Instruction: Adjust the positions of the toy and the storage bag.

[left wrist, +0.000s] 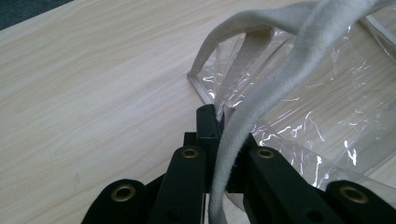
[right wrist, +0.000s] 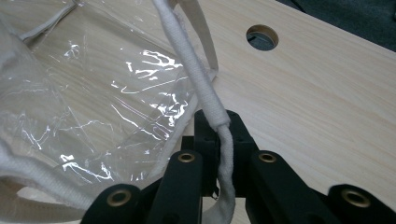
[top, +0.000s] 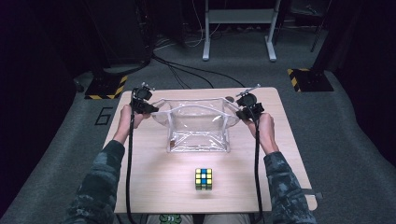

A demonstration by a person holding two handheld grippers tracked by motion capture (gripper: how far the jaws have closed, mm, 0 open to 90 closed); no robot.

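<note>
A clear plastic bag [top: 198, 126] with white fabric trim stands open on the far half of the wooden table [top: 149, 177]. My left gripper [top: 150, 108] is shut on the bag's white handle [left wrist: 261, 107] at its left side. My right gripper [top: 239, 113] is shut on the other white handle [right wrist: 205, 98] at the bag's right side. Both handles are stretched outward, and the bag's mouth is spread wide between them. A colour cube [top: 203, 178] with yellow, blue and green squares rests on the table nearer the person, in front of the bag.
A round cable hole [right wrist: 262, 37] is cut into the table past the bag's right side. Beyond the table's far edge lie cables on grey carpet [top: 224, 65], a white frame's legs, and black-and-yellow striped bases at left and right.
</note>
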